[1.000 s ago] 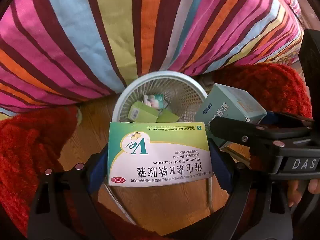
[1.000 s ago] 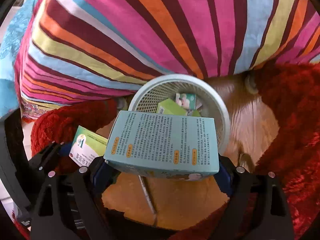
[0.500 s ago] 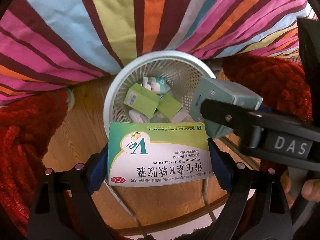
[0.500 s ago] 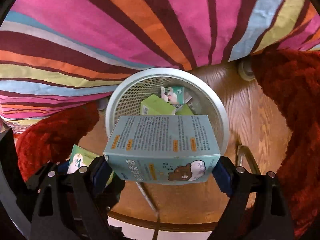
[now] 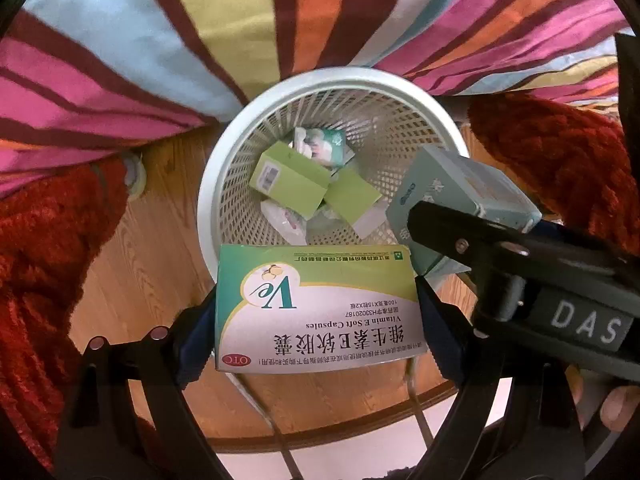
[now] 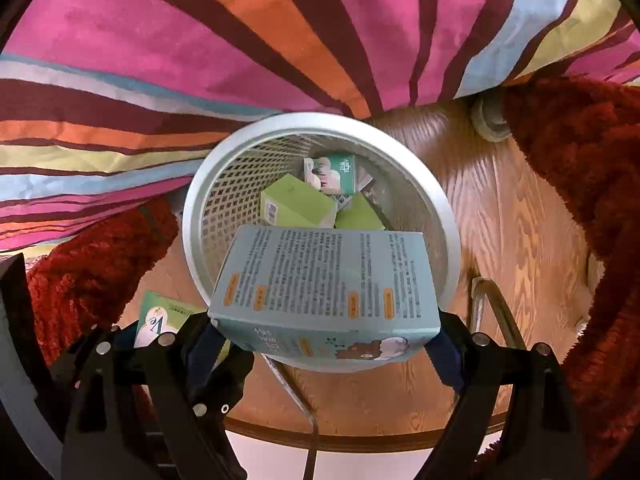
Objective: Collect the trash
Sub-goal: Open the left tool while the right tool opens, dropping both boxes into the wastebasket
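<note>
The striped cover (image 5: 168, 60) fills the top of both my views, hanging down in pink, maroon, orange, blue and yellow bands to the wooden floor (image 6: 516, 240). Shaggy red rugs (image 5: 44, 248) lie on the floor at either side, with bare boards between them.

On those boards, just under the edge of the cover, stands the white mesh waste basket (image 5: 212, 184), its round rim facing up at me. Inside it I see discarded cartons: a lime-green box (image 5: 288, 182), a second green one partly under it, a small teal-and-white packet (image 6: 332, 174) toward the far wall, and some crumpled white wrapping near the bottom.

My right gripper (image 6: 324, 340) is clenched on a pale blue medicine box (image 6: 324, 276), one blue pad on each end; the box hangs over the near rim of the basket, its printed panel up.

My left gripper (image 5: 316, 312) is clenched the same way on a flat green-and-white vitamin E box (image 5: 316, 312), held just short of the basket's near rim, beside the blue box.

A fingertip (image 5: 620, 408) of the hand on the right tool shows at the left view's lower right edge.
</note>
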